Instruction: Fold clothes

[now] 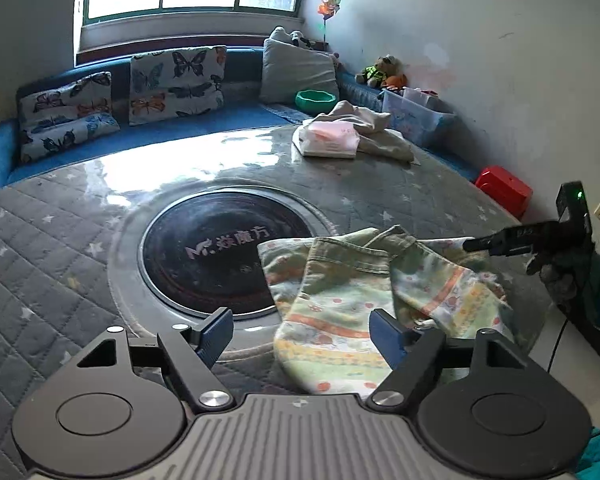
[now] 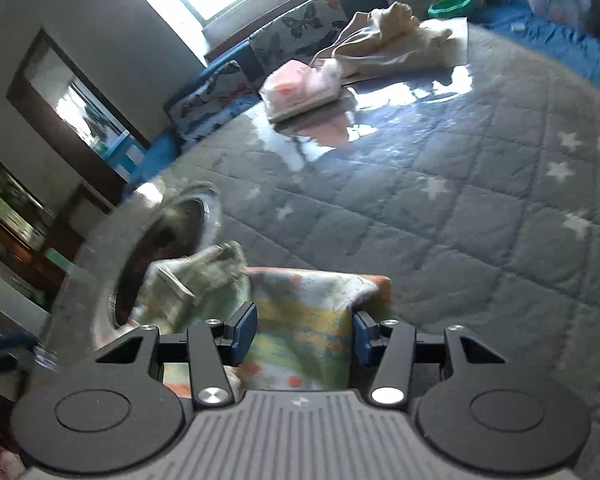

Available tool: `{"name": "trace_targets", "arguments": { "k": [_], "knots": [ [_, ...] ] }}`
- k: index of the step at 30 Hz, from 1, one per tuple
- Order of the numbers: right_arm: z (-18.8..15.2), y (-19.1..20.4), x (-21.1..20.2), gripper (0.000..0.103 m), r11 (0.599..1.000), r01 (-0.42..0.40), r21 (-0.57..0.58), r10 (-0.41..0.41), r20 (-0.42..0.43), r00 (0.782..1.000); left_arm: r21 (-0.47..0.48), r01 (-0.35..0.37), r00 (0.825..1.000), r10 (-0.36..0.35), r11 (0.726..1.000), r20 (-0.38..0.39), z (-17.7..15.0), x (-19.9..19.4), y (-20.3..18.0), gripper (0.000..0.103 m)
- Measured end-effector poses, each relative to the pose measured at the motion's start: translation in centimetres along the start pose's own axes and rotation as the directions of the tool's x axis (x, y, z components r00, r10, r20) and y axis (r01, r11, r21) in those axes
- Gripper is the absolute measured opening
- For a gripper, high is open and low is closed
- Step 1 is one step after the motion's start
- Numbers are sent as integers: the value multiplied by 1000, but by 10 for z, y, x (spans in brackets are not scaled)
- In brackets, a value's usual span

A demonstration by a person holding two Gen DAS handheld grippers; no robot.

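A small pair of patterned pastel trousers lies crumpled on the grey quilted table, partly over the round black hotplate. My left gripper is open just above its near leg, blue pads apart. My right gripper is open with the cloth between its pads; it also shows in the left wrist view at the garment's far right edge.
A folded pink-and-white stack and a beige garment lie at the table's far side. Behind are a blue sofa with butterfly cushions, a green bowl, a clear bin and a red box.
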State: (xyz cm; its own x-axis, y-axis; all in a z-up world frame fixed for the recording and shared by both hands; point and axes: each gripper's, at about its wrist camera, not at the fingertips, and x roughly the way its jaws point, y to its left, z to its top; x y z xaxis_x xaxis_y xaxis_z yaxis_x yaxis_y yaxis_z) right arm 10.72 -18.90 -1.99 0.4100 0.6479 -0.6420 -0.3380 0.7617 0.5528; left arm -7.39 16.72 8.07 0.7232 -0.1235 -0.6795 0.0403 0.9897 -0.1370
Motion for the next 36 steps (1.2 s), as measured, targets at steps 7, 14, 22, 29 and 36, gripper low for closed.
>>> {"name": "trace_targets", "arguments": {
  "k": [7, 14, 22, 29, 36],
  "knots": [
    [6, 24, 4, 38, 994, -105, -38, 106, 33, 994, -50, -43, 999, 43, 998, -12, 18, 37, 11, 67],
    [-5, 60, 7, 5, 957, 79, -280, -46, 121, 992, -35, -35, 999, 34, 999, -42, 40, 98, 13, 52],
    [-82, 147, -19, 5, 527, -1, -850, 141, 87, 986, -59, -56, 993, 49, 997, -108, 48, 163, 29, 50],
    [-105, 139, -3, 11, 494, -78, -866, 36, -69, 997, -47, -43, 989, 36, 998, -140, 48, 192, 30, 50],
    [-80, 123, -4, 38, 678, -90, -730, 63, -64, 996, -16, -20, 993, 18, 1000, -119, 51, 200, 26, 38]
  ]
}}
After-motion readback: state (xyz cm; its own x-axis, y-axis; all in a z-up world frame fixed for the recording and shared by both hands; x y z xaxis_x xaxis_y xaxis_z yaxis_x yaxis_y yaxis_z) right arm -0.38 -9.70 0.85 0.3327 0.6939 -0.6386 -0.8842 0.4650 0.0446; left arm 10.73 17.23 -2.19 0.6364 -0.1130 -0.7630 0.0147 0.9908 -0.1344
